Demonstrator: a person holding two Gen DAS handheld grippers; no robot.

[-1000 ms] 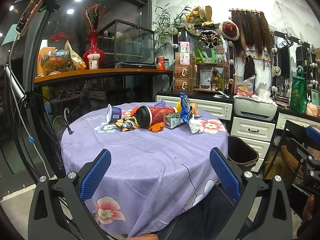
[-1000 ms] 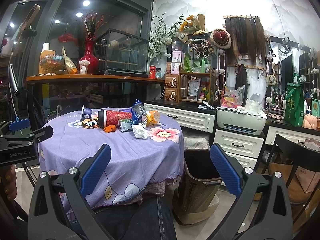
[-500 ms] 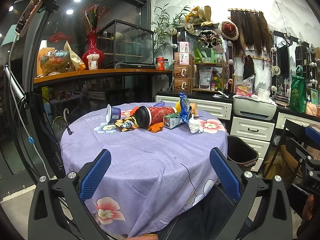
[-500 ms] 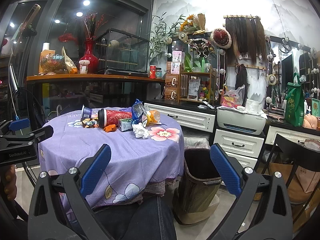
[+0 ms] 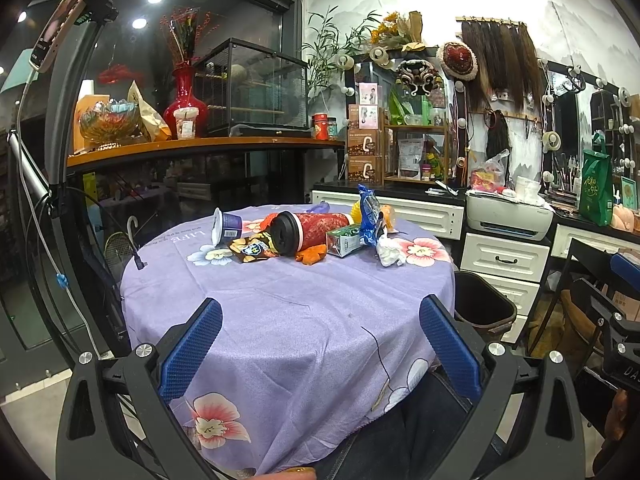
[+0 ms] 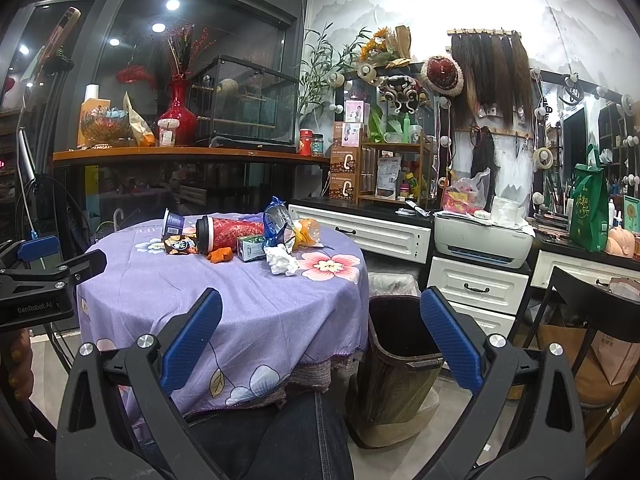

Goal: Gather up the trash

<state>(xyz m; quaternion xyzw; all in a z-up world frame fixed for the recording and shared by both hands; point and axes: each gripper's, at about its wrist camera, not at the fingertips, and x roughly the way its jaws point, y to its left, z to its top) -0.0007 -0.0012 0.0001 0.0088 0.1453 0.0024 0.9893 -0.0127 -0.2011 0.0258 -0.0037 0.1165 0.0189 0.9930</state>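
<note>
- Lying in a loose row across the far side of the round table [image 5: 288, 320], the trash is all yours to collect: a tipped yogurt cup [image 5: 226, 227] at the left end, a dark snack wrapper [image 5: 251, 249], a red cup with a black lid [image 5: 310, 232] on its side, an orange scrap [image 5: 313, 256], a green carton [image 5: 344, 242], a blue foil packet [image 5: 370, 216] standing up, and a crumpled white tissue [image 5: 389, 252] at the right end.
- The red cup's long axis runs left to right, lid toward the left, so a grip across its body would come from the near side.
- Your left gripper [image 5: 320, 332] hangs over the near edge of the table with its jaws spread wide and nothing between them; the whole pile lies straight ahead and far of it, well apart.
- Your right gripper [image 6: 320, 332] is off the table's right side, jaws likewise wide apart and empty, with the trash up and to the left of it.
- The brown bin [image 6: 400, 364] stands on the floor just beside the table's right edge, almost under the right gripper.
- Judging from this, the left gripper is squarer to the pile, while the right is nearer the tissue and the bin; nothing looks collected yet.
- Watch the purple tablecloth [image 6: 248, 308]: a low reach could snag it and drag the pile.
</note>
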